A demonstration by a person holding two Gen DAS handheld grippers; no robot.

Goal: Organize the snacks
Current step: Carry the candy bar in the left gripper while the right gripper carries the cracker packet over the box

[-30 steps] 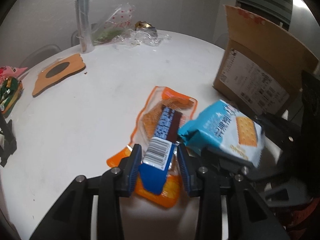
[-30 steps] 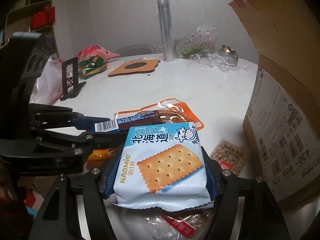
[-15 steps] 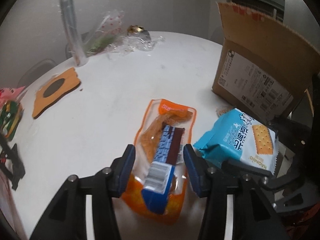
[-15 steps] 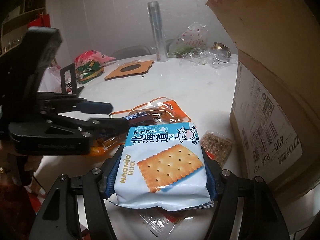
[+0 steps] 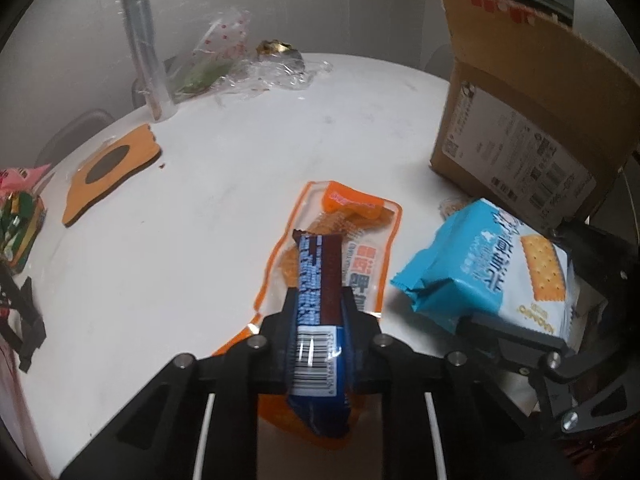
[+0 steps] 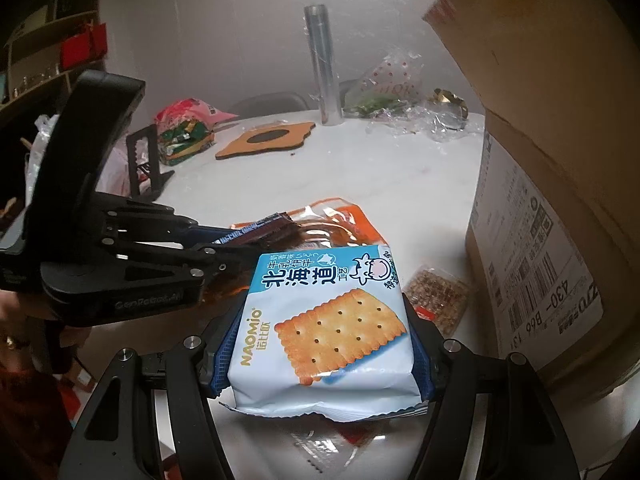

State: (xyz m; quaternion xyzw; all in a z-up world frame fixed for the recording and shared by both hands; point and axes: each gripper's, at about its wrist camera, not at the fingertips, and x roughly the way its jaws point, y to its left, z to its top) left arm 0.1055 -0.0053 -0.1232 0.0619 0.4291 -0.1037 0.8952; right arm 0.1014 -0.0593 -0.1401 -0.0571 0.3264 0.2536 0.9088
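Observation:
My left gripper (image 5: 318, 312) is shut on a blue and brown chocolate bar (image 5: 318, 280), held just above an orange snack pouch (image 5: 340, 220) lying on the white table (image 5: 224, 168). My right gripper (image 6: 324, 320) is shut on a light blue cracker pack (image 6: 324, 316), held above the table's near edge; the pack also shows in the left wrist view (image 5: 488, 264). The left gripper (image 6: 240, 246) with the bar (image 6: 260, 228) sits just left of the cracker pack. An open cardboard box (image 5: 532, 128) stands at the right, close beside the pack (image 6: 560, 184).
A small grain bar packet (image 6: 438, 296) lies by the box's base. Farther back are a wooden coaster (image 5: 112, 168), a foil roll (image 5: 146, 52), crumpled plastic bags (image 5: 240, 64), a candy bag (image 6: 188, 132) and a black stand (image 6: 146, 164).
My left gripper was open around the chocolate bar half a second ago; now it has shut on it and raised it. My right gripper kept its hold and drew nearer the box.

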